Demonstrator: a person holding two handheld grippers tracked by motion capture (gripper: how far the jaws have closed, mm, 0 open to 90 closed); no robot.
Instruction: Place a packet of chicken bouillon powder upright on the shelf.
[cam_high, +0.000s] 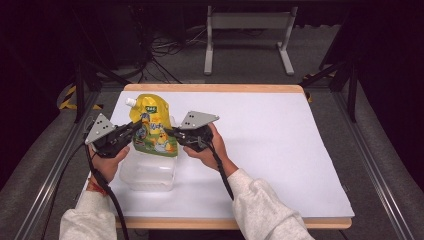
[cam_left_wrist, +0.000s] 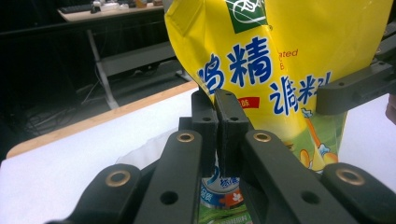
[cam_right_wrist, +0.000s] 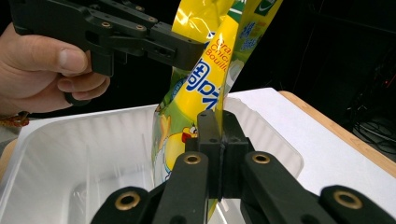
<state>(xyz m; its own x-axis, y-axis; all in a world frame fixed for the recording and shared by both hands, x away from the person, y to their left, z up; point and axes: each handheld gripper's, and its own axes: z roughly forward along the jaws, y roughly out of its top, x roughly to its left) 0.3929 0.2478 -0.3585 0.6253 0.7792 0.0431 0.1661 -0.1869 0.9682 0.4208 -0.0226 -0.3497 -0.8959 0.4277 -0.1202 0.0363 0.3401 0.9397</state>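
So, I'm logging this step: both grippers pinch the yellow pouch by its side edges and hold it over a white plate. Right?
Nearly. The left gripper and right gripper do pinch the yellow pouch, but beneath it is a clear plastic tub, as the right gripper view shows.

Pouch (cam_high: 151, 127) and tub (cam_high: 148, 172) crowd the left; table (cam_high: 280, 145) rightward lies open.

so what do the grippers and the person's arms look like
Both the left gripper and right gripper are black, with linked bars joined by brass-coloured rivets and flat black fingers. Each carries a grey three-cornered plate on top and trails a black cable. The person wears light grey sleeves and a reddish wristband.
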